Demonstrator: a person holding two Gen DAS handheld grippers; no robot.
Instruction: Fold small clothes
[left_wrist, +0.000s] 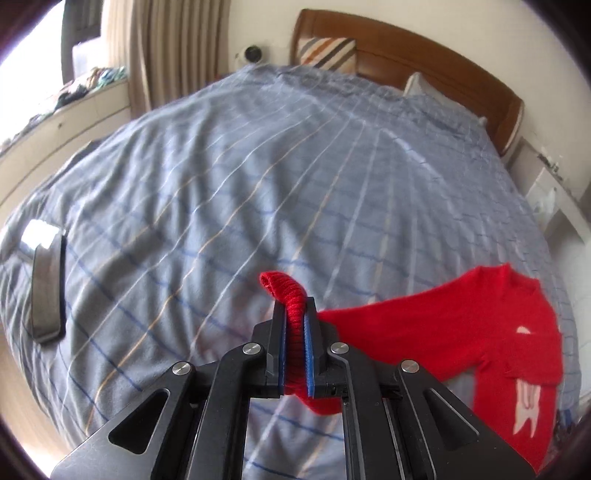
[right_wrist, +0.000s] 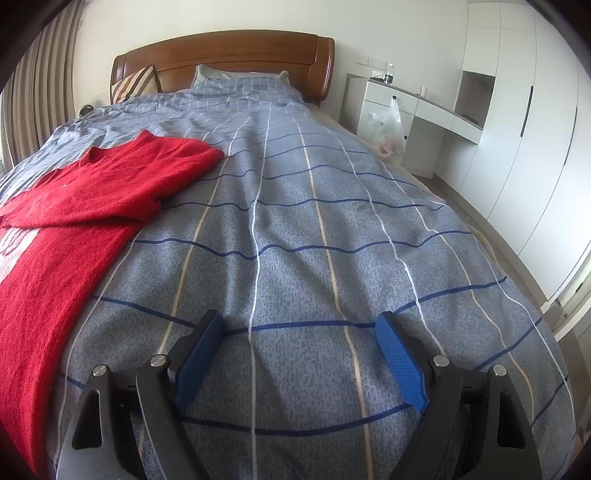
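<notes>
The red sweater (left_wrist: 461, 332) lies on the bed (left_wrist: 258, 184), near the foot end and far from the wooden headboard (left_wrist: 424, 55). The left gripper (left_wrist: 294, 332) has its jaws clamped on the ribbed cuff (left_wrist: 284, 291) of 1 sleeve, and this cuff stands up between the blue pads, with the sleeve stretched back to the body of the garment.

In the right wrist view the other sleeve (right_wrist: 110, 192) is already laid across the chest, so I judge that 1 sleeve fold is done. The second sleeve is now in hand, and the fold of the body is not yet made.

The right gripper (right_wrist: 299, 354) hangs over the bare blanket on the side of the sweater away from the curtains, jaws wide apart, with nothing between them.

The hem of the sweater is cut off in both views, and the white pattern (left_wrist: 524, 410) on the front is too partial to read. A dark flat object (left_wrist: 46, 291) lies on the bed far from the sweater; what it is I cannot tell.
</notes>
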